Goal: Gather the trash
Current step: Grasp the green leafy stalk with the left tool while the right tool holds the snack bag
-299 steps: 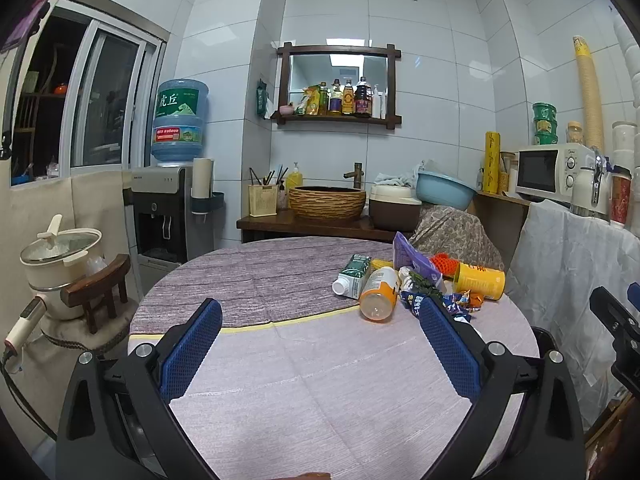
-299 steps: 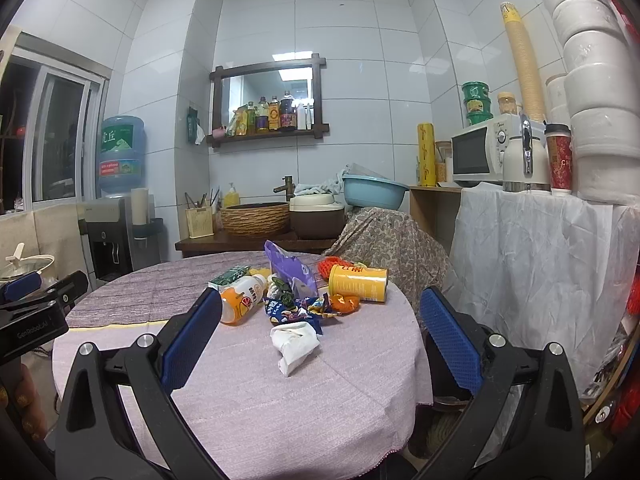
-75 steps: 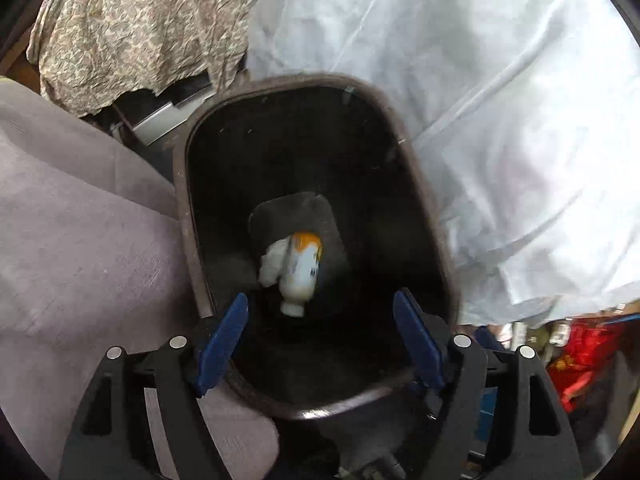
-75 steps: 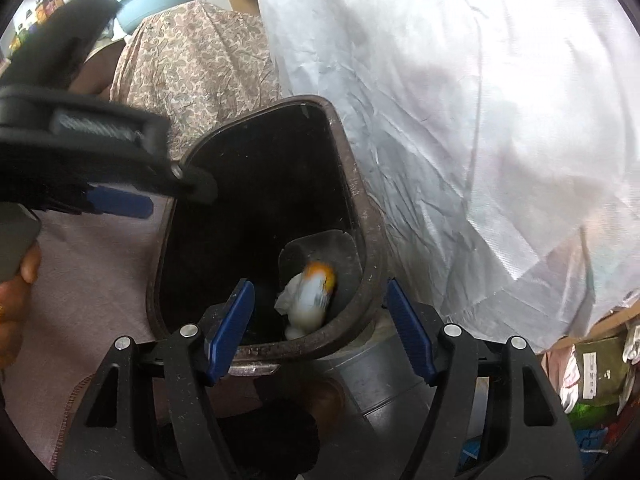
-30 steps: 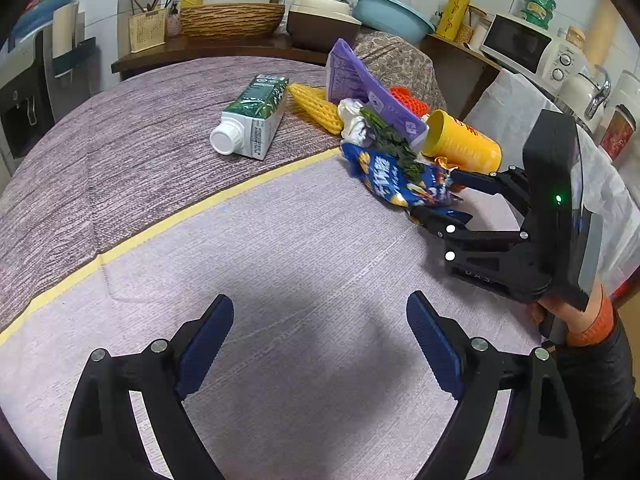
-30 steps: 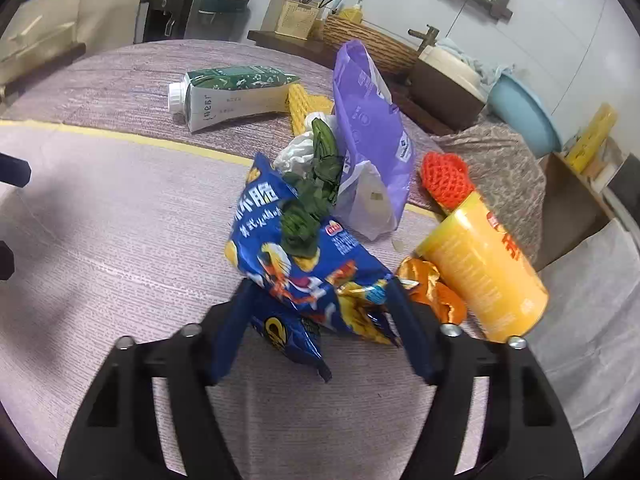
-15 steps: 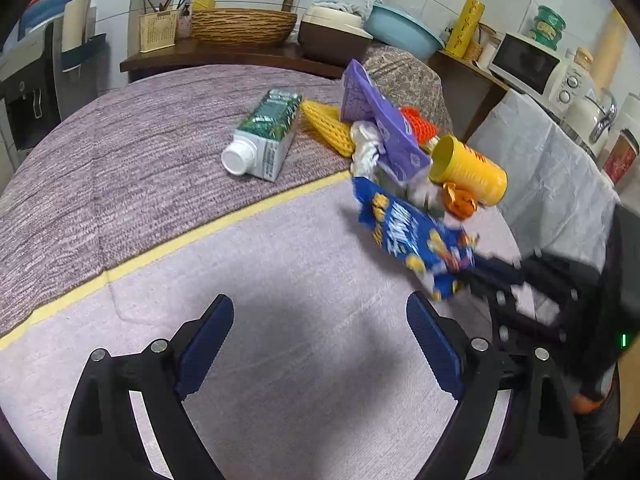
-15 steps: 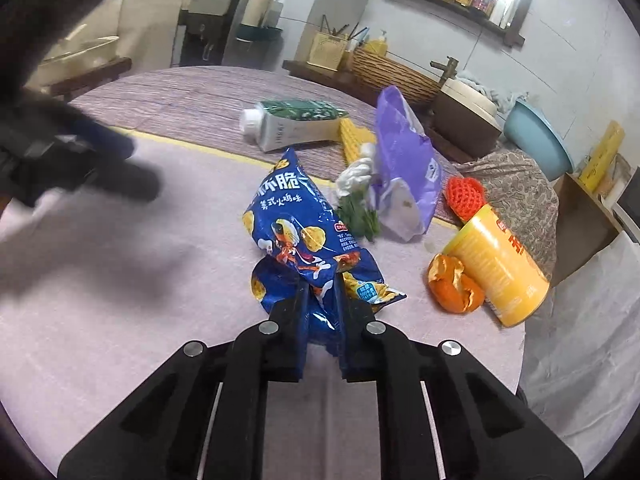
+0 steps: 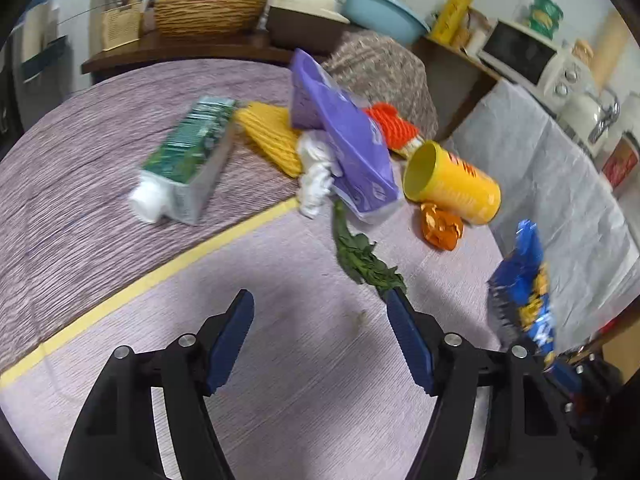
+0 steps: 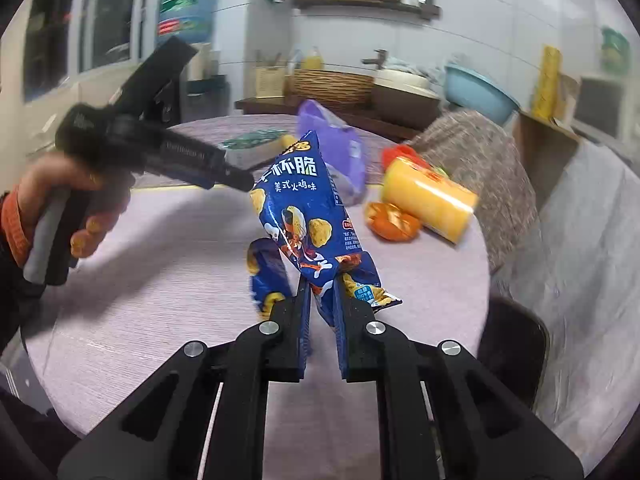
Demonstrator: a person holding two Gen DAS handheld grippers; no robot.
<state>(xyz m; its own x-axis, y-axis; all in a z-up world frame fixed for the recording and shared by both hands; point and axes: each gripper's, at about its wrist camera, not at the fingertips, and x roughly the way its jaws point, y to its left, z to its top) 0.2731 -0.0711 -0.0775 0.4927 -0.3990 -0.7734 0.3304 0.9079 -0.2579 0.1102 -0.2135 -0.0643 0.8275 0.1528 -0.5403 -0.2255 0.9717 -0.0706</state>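
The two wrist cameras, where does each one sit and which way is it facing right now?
Left wrist: on the left gripper, looking down over the table at the trash pile; its own jaws, nothing between them, have just been closing.
Right wrist: on the right gripper, facing across the table; its jaws clamp the blue snack bag; a hand shows.
Shared: the bag, yellow can.

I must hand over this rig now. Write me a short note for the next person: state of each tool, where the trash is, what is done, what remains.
Right tool: shut on the blue snack bag, lifted clear of the table.
Left tool: jaws have just been closing, nothing between them; it hovers near the green leaf.
On the table: green carton, yellow net, purple bag, white tissue, orange net, yellow can, orange wrapper.
Done: snack bag picked up.
Left: drop it in the bin, not in view now, then clear the rest.
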